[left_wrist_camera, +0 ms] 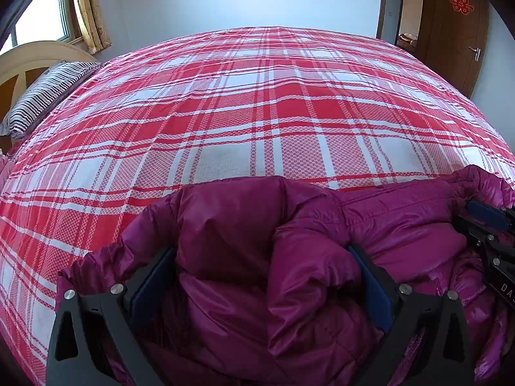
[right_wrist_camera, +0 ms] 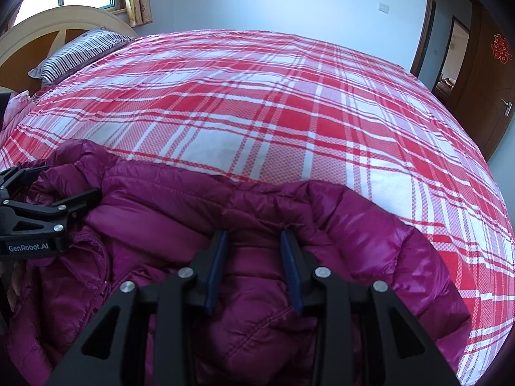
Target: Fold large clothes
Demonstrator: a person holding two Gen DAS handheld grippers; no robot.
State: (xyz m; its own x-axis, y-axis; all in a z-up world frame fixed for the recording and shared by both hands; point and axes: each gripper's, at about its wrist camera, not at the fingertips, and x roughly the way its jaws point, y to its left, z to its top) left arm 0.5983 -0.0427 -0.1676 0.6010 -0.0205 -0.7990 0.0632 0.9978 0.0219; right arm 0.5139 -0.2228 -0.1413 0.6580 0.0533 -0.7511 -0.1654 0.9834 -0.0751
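Both claws grip bunched folds of the shiny magenta quilted down jacket (right_wrist_camera: 257, 289) at the near edge of the red-and-white plaid bed (left_wrist_camera: 257, 103), left claw (left_wrist_camera: 262, 251) wide, right claw (right_wrist_camera: 254, 234) narrower; I'd carry both folds evenly, keeping the hem taut.

jacket (right_wrist_camera: 244, 199) on bed (right_wrist_camera: 257, 96), near edge | pillow (right_wrist_camera: 77, 53) on bed, far left | door (left_wrist_camera: 457, 32) beyond bed, right
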